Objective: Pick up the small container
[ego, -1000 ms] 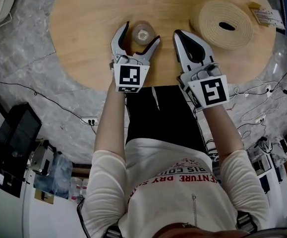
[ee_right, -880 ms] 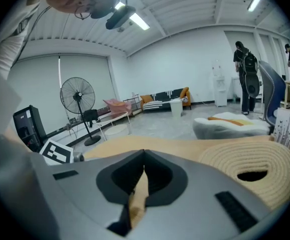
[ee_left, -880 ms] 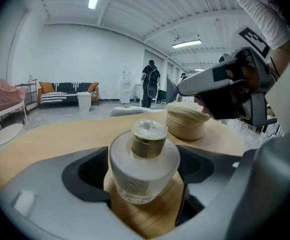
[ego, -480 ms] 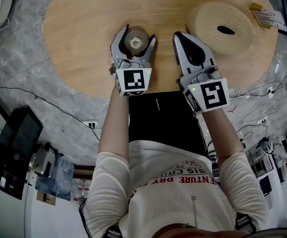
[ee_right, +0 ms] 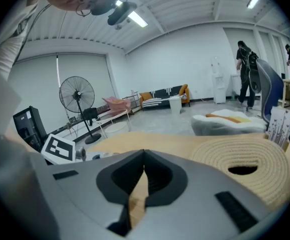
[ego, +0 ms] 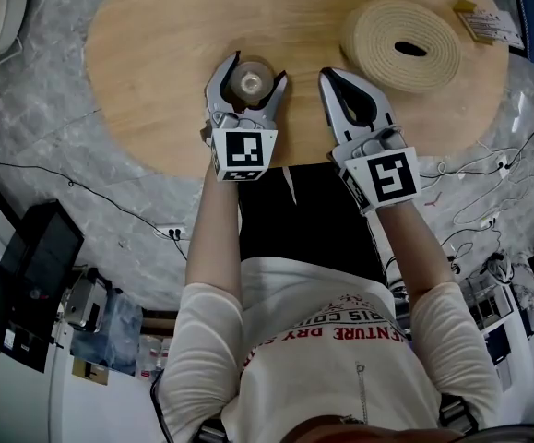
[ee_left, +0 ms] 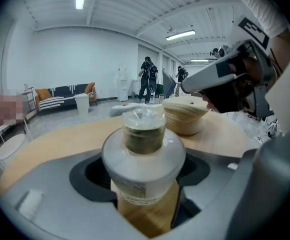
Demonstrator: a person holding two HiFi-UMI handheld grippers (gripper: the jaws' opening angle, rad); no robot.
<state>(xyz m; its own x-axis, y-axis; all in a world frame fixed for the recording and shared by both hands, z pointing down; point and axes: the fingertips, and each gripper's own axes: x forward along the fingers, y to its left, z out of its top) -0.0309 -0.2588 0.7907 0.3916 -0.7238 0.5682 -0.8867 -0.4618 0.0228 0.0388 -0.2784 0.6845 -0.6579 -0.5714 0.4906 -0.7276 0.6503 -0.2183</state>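
Observation:
The small container (ego: pixel 251 81) is a clear jar with a narrow wrapped top, standing on the round wooden table (ego: pixel 156 53). My left gripper (ego: pixel 258 67) has its jaws round the jar, and their inner faces press on its wide body. In the left gripper view the jar (ee_left: pixel 143 134) fills the gap between the grey jaws, with bare wood showing under it. I cannot tell whether it is off the table. To the jar's right, my right gripper (ego: pixel 326 72) rests over the table's near edge, shut, with its jaws meeting (ee_right: pixel 143 153) and nothing between them.
A flat coil of beige rope (ego: pixel 400 44) lies at the table's far right, beyond my right gripper. A small printed packet (ego: pixel 481 21) sits beside it near the rim. Cables (ego: pixel 488 169) trail over the floor on the right. A fan (ee_right: pixel 77 96) and people stand far off.
My left gripper has slid forward so the jar now sits deep between its jaws, and the jaws have narrowed onto it. The right gripper has stayed shut in nearly the same place.

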